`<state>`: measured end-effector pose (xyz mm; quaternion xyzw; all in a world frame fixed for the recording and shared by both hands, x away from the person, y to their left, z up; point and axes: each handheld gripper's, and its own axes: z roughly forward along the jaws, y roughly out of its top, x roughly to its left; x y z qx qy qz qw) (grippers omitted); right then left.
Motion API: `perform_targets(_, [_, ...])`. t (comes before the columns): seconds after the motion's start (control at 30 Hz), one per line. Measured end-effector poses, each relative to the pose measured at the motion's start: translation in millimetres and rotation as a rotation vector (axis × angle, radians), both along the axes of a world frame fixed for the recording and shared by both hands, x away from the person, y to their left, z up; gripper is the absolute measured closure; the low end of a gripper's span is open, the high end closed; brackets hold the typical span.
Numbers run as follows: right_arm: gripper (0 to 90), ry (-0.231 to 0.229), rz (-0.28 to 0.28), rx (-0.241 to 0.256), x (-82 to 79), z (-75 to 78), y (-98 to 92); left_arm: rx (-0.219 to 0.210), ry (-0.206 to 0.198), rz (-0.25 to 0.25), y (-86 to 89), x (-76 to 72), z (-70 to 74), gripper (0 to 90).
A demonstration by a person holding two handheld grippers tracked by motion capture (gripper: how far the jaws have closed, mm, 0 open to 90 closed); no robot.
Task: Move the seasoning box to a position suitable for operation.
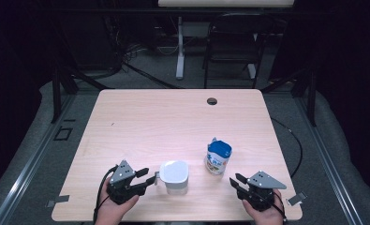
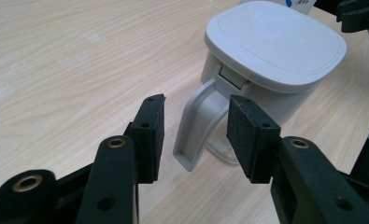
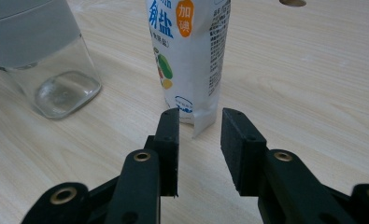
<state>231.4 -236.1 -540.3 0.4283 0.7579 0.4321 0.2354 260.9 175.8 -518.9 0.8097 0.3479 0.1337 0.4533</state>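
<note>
A clear jar with a grey-white lid (image 1: 174, 176) (image 2: 273, 44) stands near the table's front edge, its handle (image 2: 198, 121) pointing left. My left gripper (image 1: 147, 176) (image 2: 196, 135) is open, its pads on either side of that handle without touching it. A white and blue salt bag (image 1: 218, 157) (image 3: 189, 56) stands upright to the right of the jar. My right gripper (image 1: 235, 180) (image 3: 200, 147) is open just short of the bag's lower corner, holding nothing. The jar's clear base (image 3: 60, 88) shows at the left of the right gripper view.
The wooden table (image 1: 173, 122) has a round cable hole (image 1: 212, 101) near its far edge. Beyond it stand a dark chair (image 1: 232, 47) and a white table leg (image 1: 180, 47) on the floor.
</note>
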Motion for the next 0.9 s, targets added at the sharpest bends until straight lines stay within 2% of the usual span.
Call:
perform_targets(0.23, [68.5, 0.002, -0.005, 0.002, 0.7, -1.5, 0.9, -0.013, 0.015, 0.036, 1.5, 5.7, 7.5, 67.4])
perform_targets(0.3, [69.5, 0.004, -0.010, -0.001, 1.0, -1.0, 1.0, -0.026, 0.011, 0.031, 2.0, 6.6, 8.9, 69.5])
perform_targets(0.53, [72.6, -0.003, -0.019, -0.005, 1.1, -0.2, 4.1, -0.030, 0.001, 0.001, -1.4, 6.2, 15.5, 78.8])
perform_targets(0.73, [75.0, 0.002, 0.022, 0.007, 0.2, 2.2, 6.3, -0.029, -0.016, -0.035, -5.1, 3.4, 24.9, 86.6])
perform_targets(0.77, [75.5, 0.001, 0.022, 0.014, 0.0, 1.9, 7.5, -0.040, -0.017, -0.037, -6.1, 3.1, 25.8, 87.8])
perform_targets(0.9, [78.9, -0.002, 0.024, -0.019, 0.2, 1.6, 10.2, -0.039, -0.022, -0.054, -7.8, 3.1, 29.3, 90.0])
